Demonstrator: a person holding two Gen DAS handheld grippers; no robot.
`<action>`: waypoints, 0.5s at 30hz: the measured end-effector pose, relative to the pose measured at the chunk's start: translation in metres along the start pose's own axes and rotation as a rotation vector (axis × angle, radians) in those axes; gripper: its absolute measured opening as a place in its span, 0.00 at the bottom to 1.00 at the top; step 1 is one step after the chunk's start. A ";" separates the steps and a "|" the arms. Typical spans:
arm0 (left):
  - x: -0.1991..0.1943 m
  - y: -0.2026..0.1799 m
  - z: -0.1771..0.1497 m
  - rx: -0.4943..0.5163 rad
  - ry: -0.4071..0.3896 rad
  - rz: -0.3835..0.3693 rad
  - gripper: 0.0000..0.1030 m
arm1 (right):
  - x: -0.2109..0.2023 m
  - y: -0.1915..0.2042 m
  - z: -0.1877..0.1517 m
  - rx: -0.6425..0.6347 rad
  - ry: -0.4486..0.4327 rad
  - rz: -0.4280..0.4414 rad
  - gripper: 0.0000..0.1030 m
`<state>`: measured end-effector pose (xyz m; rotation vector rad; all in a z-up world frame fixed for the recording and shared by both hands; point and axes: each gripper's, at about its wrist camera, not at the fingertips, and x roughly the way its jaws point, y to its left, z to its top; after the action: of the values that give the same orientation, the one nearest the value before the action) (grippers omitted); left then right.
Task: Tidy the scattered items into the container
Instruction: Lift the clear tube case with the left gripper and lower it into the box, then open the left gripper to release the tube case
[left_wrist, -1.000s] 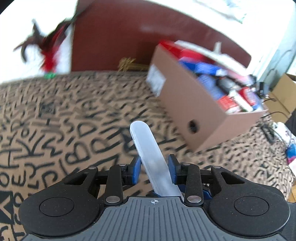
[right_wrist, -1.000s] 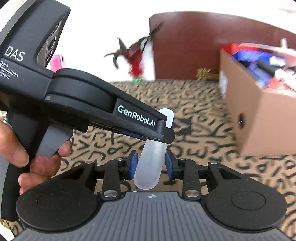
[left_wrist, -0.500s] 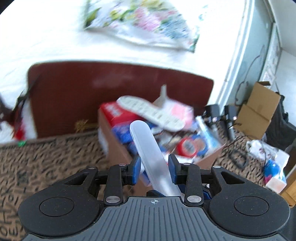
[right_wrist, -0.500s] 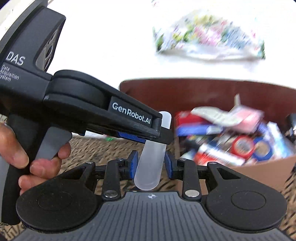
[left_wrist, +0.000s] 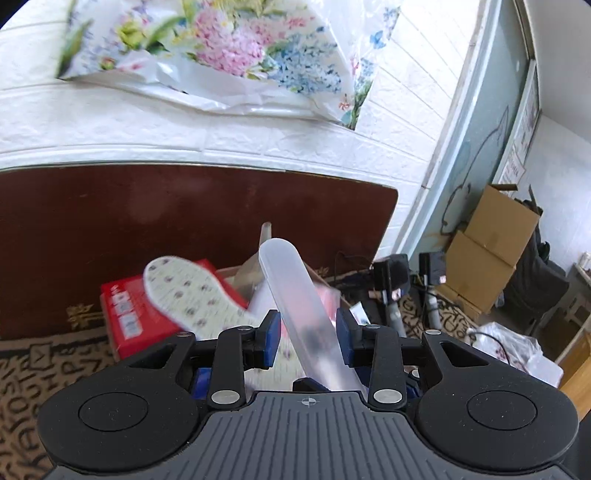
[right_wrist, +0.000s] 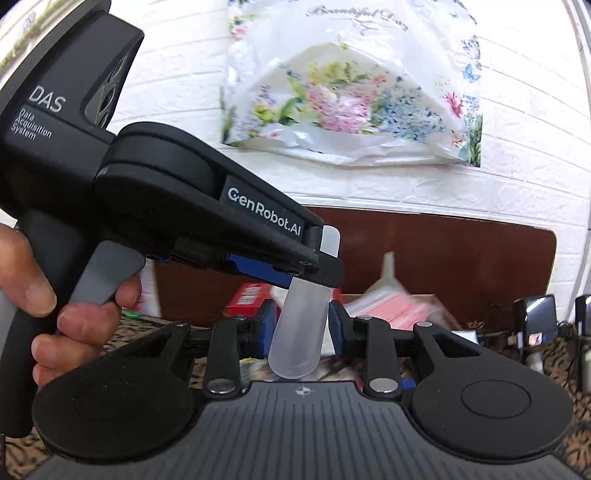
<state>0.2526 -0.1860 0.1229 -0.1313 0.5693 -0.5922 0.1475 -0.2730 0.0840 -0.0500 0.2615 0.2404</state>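
Observation:
A frosted translucent plastic tube (left_wrist: 291, 280) is held at both ends. My left gripper (left_wrist: 307, 341) is shut on it, and the tube slants up and to the left past the blue pads. In the right wrist view my right gripper (right_wrist: 300, 328) grips the tube's (right_wrist: 299, 347) rounded lower end, while the left gripper (right_wrist: 321, 271) clamps its upper part from the left. Just beyond and below the fingers is the cardboard box (right_wrist: 424, 297). It is full: a red carton (left_wrist: 125, 314), a dotted white insole (left_wrist: 192, 295) and pink packets lie in it.
A dark red headboard (left_wrist: 184, 221) and a white brick wall with a floral plastic bag (left_wrist: 229, 55) stand behind the box. Stacked cardboard boxes (left_wrist: 491, 251), black devices (left_wrist: 391, 273) and cables sit to the right. A hand (right_wrist: 55, 314) holds the left gripper's handle.
Both grippers have risen with the tube and moved toward the box. The box went from off to the right to directly beneath the fingers, and the wall with the bag came into view.

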 end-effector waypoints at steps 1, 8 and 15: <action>0.010 0.002 0.004 -0.003 0.003 -0.003 0.31 | 0.008 -0.005 0.001 0.000 0.006 -0.002 0.33; 0.051 0.030 0.015 -0.069 0.027 0.010 0.31 | 0.059 -0.022 0.001 -0.033 0.056 0.016 0.33; 0.071 0.052 0.013 -0.100 0.053 0.035 0.32 | 0.096 -0.022 -0.006 -0.067 0.095 0.045 0.33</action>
<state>0.3341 -0.1831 0.0863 -0.1995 0.6520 -0.5349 0.2417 -0.2729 0.0530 -0.1225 0.3497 0.2921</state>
